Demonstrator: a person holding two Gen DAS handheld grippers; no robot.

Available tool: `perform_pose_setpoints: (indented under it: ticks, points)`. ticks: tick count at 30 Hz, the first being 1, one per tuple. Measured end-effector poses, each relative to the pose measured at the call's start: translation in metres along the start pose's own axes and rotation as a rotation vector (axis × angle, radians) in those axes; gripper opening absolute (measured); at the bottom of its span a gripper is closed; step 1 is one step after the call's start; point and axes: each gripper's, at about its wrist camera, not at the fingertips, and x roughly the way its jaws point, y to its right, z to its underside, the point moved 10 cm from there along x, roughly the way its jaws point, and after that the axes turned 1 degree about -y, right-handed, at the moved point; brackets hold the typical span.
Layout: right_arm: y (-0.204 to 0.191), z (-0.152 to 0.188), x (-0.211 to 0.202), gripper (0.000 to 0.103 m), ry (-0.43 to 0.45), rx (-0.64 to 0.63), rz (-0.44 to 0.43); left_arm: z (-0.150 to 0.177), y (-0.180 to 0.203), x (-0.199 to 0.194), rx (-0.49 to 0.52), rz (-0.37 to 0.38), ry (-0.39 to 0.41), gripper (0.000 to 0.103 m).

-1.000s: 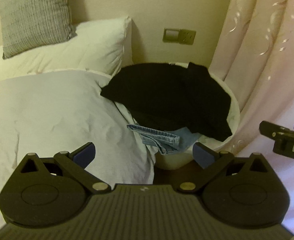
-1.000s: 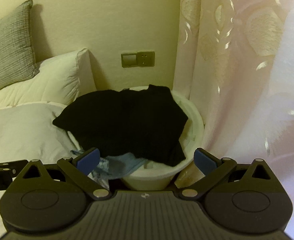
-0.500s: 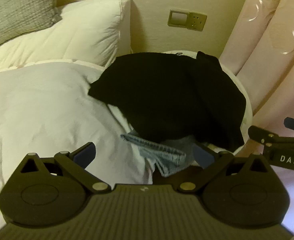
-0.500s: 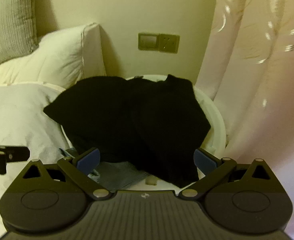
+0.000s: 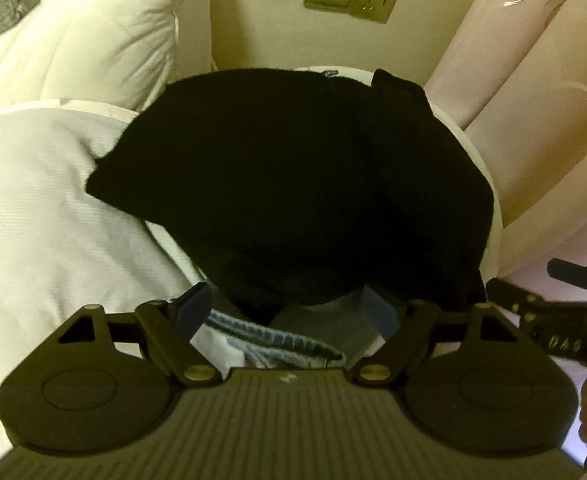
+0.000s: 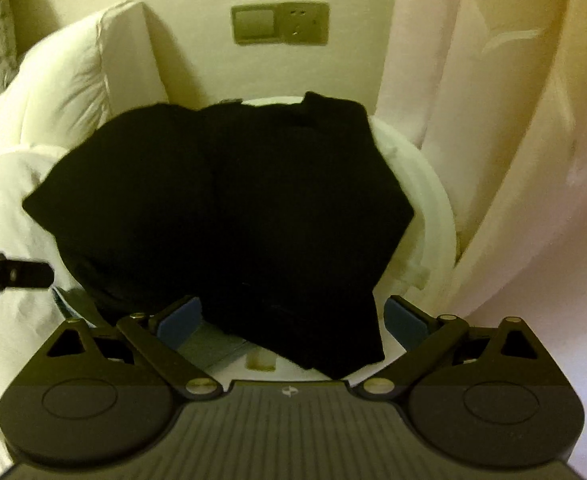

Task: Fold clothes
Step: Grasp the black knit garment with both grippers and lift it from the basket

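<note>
- The left tool (image 5: 287, 314) stood wide open, its blue pads (image 5: 192, 307) spread apart and gripping nothing; the near edge of the black garment (image 5: 293, 184) lay between and just beyond them.
- The right tool (image 6: 293, 318) was likewise spread wide and empty, with the hanging front corner of the black garment (image 6: 229, 208) draped down between its pads (image 6: 179, 320); whether either pad touched the cloth could not be told.
- The black garment lay heaped over a white laundry basket (image 6: 433, 216), covering most of its opening and spilling onto the white duvet (image 5: 41, 208) of the bed.
- Under the black cloth, a piece of blue denim (image 5: 277, 340) poked out over the basket's near rim.
- The basket stood between the bed and a pale pink curtain (image 6: 493, 140), below a wall socket plate (image 6: 279, 24), with a white pillow (image 5: 81, 36) behind the duvet.
</note>
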Motion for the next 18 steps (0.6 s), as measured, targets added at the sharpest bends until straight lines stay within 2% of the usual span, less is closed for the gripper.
perform_pose_setpoints:
  ticks: [3, 10, 14, 15, 18]
  points:
    - [-0.007, 0.0, 0.021, 0.089, -0.015, -0.072, 0.013, -0.006, 0.004, 0.02, -0.001, 0.016, -0.018, 0.08]
    - [-0.028, -0.004, 0.063, 0.086, -0.036, -0.203, 0.022, -0.018, -0.003, 0.051, -0.042, 0.018, -0.054, 0.08]
    - [-0.03, -0.003, 0.09, 0.082, -0.075, -0.28, 0.056, -0.023, -0.011, 0.062, -0.093, 0.031, -0.066, 0.086]
    - [-0.029, -0.001, 0.097, 0.08, -0.09, -0.298, 0.068, -0.023, -0.015, 0.065, -0.11, 0.031, -0.07, 0.087]
    - [-0.023, 0.002, 0.115, 0.06, -0.135, -0.336, 0.1, -0.024, -0.025, 0.074, -0.188, 0.051, -0.085, 0.088]
